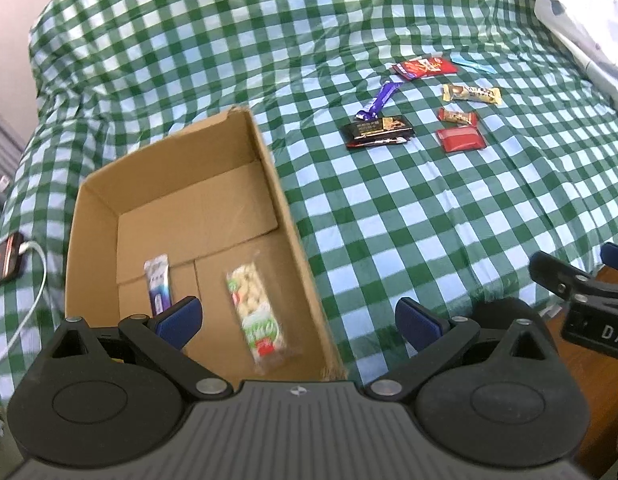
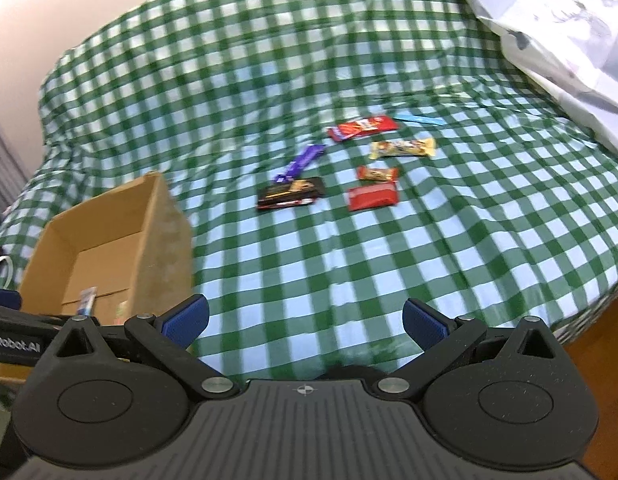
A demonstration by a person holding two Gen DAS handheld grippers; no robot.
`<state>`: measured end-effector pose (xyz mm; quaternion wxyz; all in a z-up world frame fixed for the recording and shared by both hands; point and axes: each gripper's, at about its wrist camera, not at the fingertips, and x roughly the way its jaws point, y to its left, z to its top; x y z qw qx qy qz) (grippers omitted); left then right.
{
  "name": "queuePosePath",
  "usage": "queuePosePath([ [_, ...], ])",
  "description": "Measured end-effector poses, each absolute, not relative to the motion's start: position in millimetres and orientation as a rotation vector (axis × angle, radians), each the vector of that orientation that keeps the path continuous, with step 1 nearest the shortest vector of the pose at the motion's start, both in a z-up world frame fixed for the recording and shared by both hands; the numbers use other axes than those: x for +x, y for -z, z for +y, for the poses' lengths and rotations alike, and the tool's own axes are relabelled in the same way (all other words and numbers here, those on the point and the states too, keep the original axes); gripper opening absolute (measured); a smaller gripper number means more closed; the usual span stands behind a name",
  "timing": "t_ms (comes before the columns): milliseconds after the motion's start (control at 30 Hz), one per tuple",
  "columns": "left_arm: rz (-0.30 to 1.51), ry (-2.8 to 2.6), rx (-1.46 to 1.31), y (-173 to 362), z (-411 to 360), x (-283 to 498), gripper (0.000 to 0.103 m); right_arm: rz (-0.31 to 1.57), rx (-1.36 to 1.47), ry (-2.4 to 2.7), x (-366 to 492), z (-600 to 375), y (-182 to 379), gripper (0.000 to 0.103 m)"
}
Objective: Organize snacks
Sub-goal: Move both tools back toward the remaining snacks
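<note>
left gripper (image 1: 299, 320) agape, empty | right gripper (image 2: 305, 320) agape, empty | box (image 1: 89, 216) lower left: two snacks | seven snacks (image 1: 379, 131) upper right

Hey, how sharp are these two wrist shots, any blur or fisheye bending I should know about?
Left wrist view: the loose snacks on the checked cloth read crisply, but the green-and-white packet in the cardboard box is smeared. Right wrist view: softer all over, the box wall and cloth blurred. Both views: fisheye bends the checks toward the edges, corners dark.
</note>
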<state>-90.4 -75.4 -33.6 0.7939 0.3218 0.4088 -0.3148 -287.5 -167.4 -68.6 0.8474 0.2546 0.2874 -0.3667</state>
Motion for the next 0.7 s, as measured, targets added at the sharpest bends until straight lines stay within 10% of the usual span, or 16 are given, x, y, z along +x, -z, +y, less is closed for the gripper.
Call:
queuePosePath([
  [700,0.859,0.88,0.847,140,-313,41,0.103,0.616,0.464,0.857,-238,-360,137,0.102],
])
